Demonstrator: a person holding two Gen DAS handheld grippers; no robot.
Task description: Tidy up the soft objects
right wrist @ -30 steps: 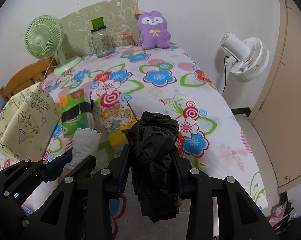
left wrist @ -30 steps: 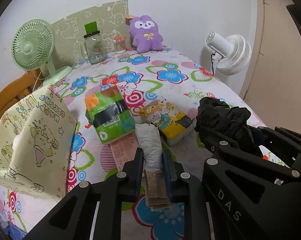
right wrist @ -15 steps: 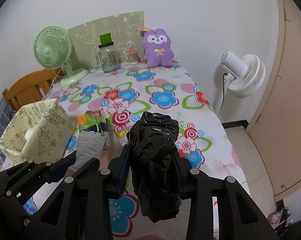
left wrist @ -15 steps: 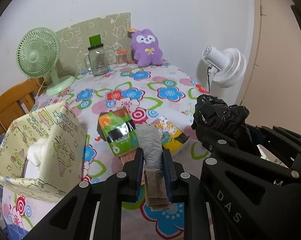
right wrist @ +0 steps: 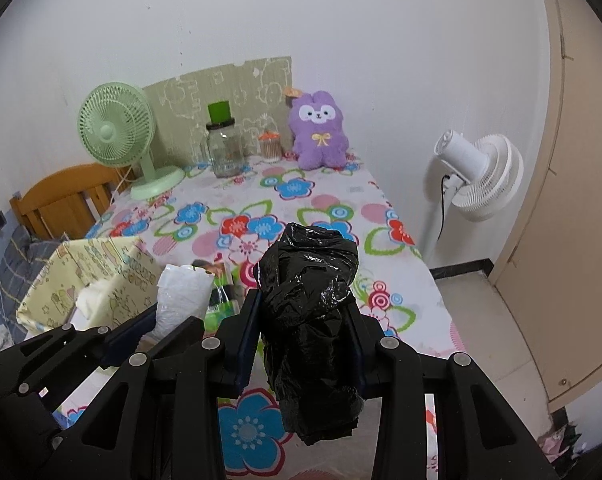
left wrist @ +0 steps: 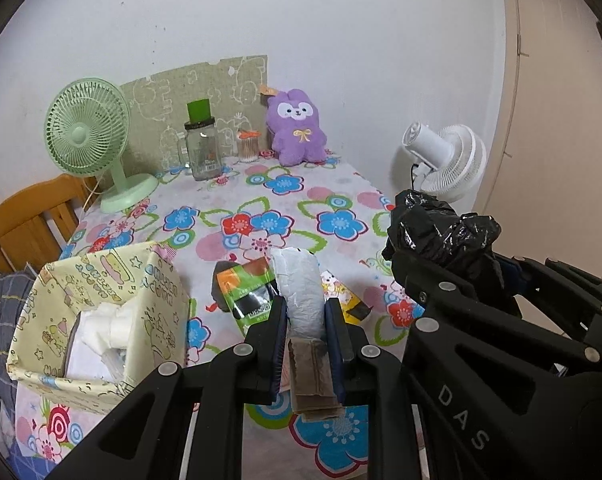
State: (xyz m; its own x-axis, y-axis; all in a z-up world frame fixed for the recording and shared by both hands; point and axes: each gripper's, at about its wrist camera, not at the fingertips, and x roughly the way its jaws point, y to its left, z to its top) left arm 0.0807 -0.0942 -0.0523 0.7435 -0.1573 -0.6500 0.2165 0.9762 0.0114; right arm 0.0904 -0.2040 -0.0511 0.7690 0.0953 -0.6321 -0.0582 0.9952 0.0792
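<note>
Black plastic bag bundle (right wrist: 313, 320) sat pinched in right gripper (right wrist: 307, 338), centre frame, held clear above flowered table (right wrist: 321, 204). White bag roll (left wrist: 301, 300) was clamped in left gripper (left wrist: 305, 346), lower centre. Both probably carried for stowing. Patterned yellow box (left wrist: 101, 320), lower left, already held white soft stuff, likely destination. Snack packets (left wrist: 249, 296) lay beyond fingertips.

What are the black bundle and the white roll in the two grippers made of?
Black bundle: probably thin plastic film, like bin bags; glossy, crinkled, with sharp highlights. White roll: likely thin plastic bags too; matte, finely wrinkled, slightly translucent. Its brown band looks like paper.
</note>
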